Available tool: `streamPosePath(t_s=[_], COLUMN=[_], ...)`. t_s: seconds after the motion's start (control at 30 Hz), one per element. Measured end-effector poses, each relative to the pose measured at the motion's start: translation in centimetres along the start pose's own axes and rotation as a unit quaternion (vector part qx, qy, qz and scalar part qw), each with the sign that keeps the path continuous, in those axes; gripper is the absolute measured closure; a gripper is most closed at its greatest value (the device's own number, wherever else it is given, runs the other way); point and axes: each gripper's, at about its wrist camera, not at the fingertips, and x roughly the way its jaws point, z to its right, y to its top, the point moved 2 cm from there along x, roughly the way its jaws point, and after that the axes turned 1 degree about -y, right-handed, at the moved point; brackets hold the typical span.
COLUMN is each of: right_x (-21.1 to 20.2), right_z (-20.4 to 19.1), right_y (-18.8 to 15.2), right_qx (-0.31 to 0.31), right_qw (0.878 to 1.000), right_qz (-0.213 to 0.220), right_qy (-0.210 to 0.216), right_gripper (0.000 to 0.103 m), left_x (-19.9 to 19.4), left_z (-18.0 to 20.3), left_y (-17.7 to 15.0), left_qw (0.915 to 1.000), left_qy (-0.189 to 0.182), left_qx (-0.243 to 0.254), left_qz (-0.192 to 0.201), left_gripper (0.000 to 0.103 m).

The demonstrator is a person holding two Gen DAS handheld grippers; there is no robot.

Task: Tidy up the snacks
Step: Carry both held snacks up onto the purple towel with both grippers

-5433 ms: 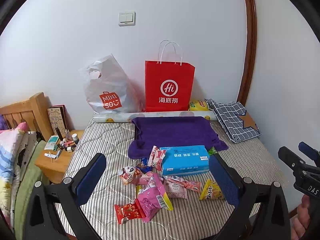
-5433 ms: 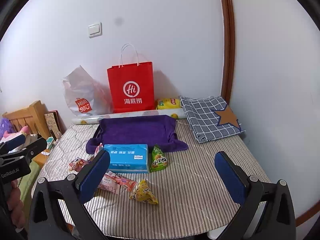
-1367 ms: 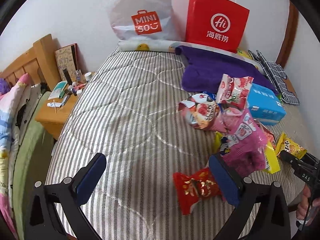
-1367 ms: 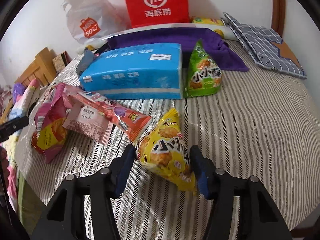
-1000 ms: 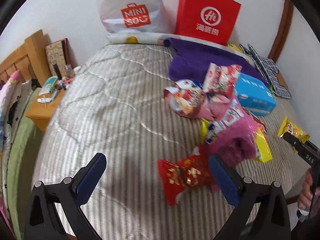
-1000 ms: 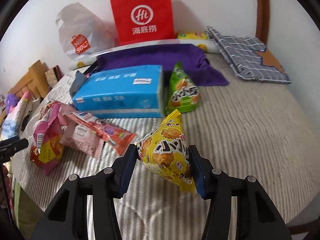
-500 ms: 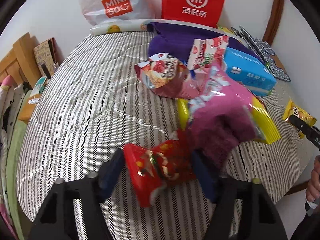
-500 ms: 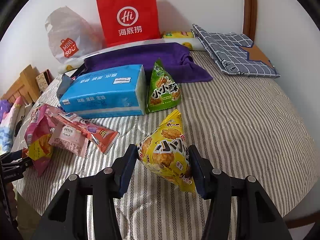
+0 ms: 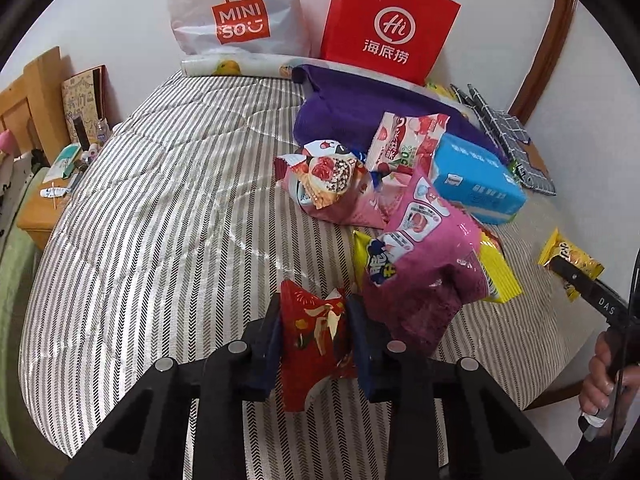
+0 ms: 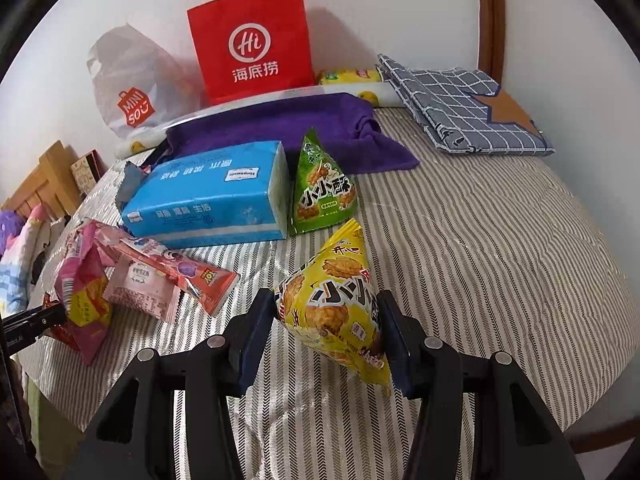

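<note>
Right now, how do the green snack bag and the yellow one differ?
The green bag stands on the bed beside the blue pack; the yellow bag is clamped in the right gripper's jaws. The green bag stands upright with its point up; the yellow bag tilts. Both are triangular pouches bearing similar characters.

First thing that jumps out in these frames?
A snack in each gripper: the left gripper pinches a red packet, the right gripper a yellow pouch. Behind, a red bag stands at the wall, with a blue pack mid-bed.
</note>
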Motion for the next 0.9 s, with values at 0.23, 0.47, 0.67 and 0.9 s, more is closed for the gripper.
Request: streamPosePath(t_s=[0.23,0.47,0.67,0.9], right_x=[-0.4,-0.6,-1.0,-2.0], right_z=[-0.1,0.0,0.1,0.2], right_y=[0.0,0.1,0.3,1.1], right_qx=[0.0,0.004,0.002,-0.004], right_qw=[1.0,1.0,1.0,1.0], right_qz=[0.003,0.007,0.012,0.023], right_qy=[0.002,0.003,0.004,0.005], right_gripper=[0.051,0.051,0.051,0.051], left_x=[-0.5,-1.0,-1.5,-2.8], left_z=[0.2,-0.2,0.2,1.0], left_y=[0.2,0.5,1.0,2.4], left_qw=[0.9999,0.9998,0.9996,0.9988], left_qy=[-0.008,-0.007,-0.009,-0.013], left_qx=[0.003,-0.005,-0.004,0.003], left_qz=[0.009,0.016,0.028,0.047], left_gripper=[0.075,0.075,0.075,0.075])
